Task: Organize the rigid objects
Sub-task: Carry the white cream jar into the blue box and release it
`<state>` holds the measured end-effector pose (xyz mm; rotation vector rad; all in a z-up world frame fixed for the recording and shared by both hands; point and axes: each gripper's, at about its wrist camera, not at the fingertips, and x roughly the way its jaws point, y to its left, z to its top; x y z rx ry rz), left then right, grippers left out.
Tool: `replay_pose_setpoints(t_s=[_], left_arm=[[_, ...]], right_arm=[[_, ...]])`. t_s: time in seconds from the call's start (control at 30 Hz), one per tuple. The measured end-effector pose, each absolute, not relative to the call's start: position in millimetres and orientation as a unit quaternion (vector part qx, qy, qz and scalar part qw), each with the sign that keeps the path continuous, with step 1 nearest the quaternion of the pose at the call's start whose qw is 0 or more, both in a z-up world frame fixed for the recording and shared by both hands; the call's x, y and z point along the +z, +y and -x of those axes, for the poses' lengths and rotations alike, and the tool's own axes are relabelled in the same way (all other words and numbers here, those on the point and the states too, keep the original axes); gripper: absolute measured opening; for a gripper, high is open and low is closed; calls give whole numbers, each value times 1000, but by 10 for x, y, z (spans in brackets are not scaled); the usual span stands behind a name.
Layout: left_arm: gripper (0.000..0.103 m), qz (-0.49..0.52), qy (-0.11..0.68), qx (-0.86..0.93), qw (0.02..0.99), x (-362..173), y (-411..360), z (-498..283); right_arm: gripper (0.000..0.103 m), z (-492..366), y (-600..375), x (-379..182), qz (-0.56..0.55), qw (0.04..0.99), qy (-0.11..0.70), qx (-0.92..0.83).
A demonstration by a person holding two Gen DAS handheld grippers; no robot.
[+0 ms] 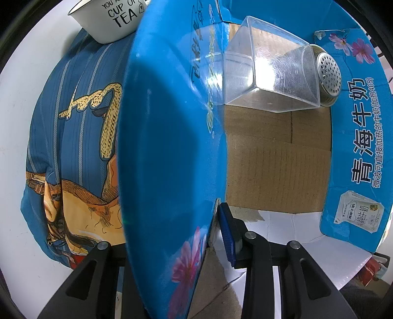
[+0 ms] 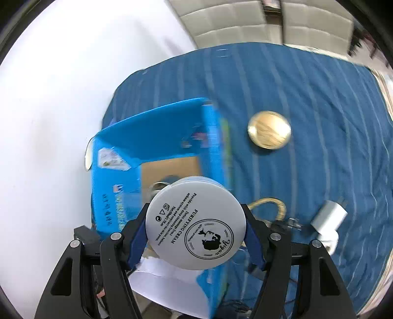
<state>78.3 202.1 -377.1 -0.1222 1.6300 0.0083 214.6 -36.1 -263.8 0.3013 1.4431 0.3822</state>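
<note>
My left gripper [image 1: 216,235] is shut on the near left flap of an open blue milk carton box [image 1: 167,137]; the left finger is hidden behind the flap. Inside on the brown floor lie a clear plastic box [image 1: 267,73] and a round perforated metal strainer [image 1: 329,73]. My right gripper [image 2: 196,235] is shut on a white round cream jar [image 2: 195,223] and holds it above the same blue box [image 2: 147,137].
A white "cup of tea" bowl [image 1: 110,19] stands beyond the box on the blue striped cloth [image 1: 73,122]. A gold round lid [image 2: 269,130] and a white charger plug [image 2: 328,218] lie on the cloth [image 2: 307,98] right of the box.
</note>
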Motion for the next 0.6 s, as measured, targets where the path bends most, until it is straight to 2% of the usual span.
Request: replay_pose_setpoints(t_s=[0.27,0.6], left_arm=[[31,57,725,4,686,-3746,2053,-739],[31,57,724,5,687,-3721,2037,-759]], right_arm=[[70,-2344,288,-2703,-111,724,653,192],[70,-2643,869,-3135,-104,705,676,188]])
